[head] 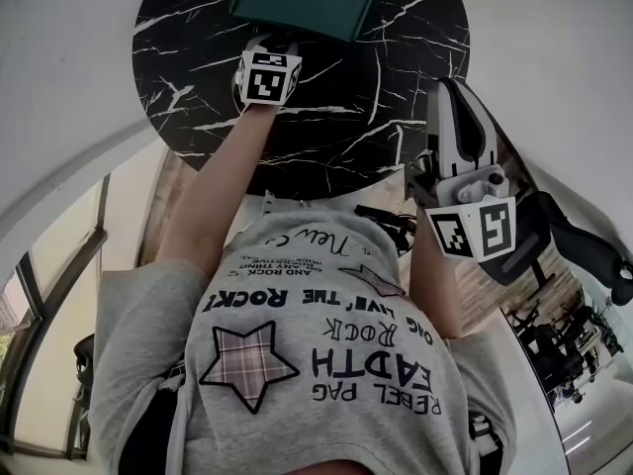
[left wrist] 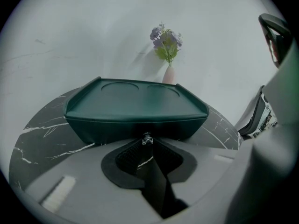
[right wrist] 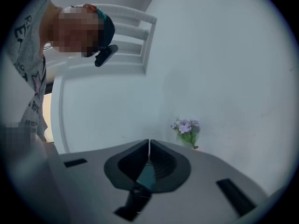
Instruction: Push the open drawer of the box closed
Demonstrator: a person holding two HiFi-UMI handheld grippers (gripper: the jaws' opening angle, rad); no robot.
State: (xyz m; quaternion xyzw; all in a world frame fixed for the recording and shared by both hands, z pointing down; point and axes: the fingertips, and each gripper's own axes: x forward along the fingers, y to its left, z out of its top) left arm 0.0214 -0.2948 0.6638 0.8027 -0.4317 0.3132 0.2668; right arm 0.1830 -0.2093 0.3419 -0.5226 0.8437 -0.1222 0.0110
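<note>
Person: grey printed shirt (head: 316,364) fills the near part of the head view, with both arms stretched forward over the table.
Table: round black marble top (head: 198,67). Its far rim runs close to a white wall, and bare marble lies open on both sides of the box and in front of it.
Box: dark green box (head: 302,0) set at the far rim, its front facing the person. I cannot tell whether the drawer is fully in.
Right gripper (right wrist: 149,148): raised by the table's right rim, well apart from the box. Its jaws are together with nothing between them.
Left gripper (left wrist: 147,146): reaches across the marble to the box front. Its jaws are a narrow way apart, tips clamped on the knob.
Vase of flowers (left wrist: 167,50): behind the box, by the wall.
Knob (left wrist: 147,138): small and metal, at the middle of the box front.
</note>
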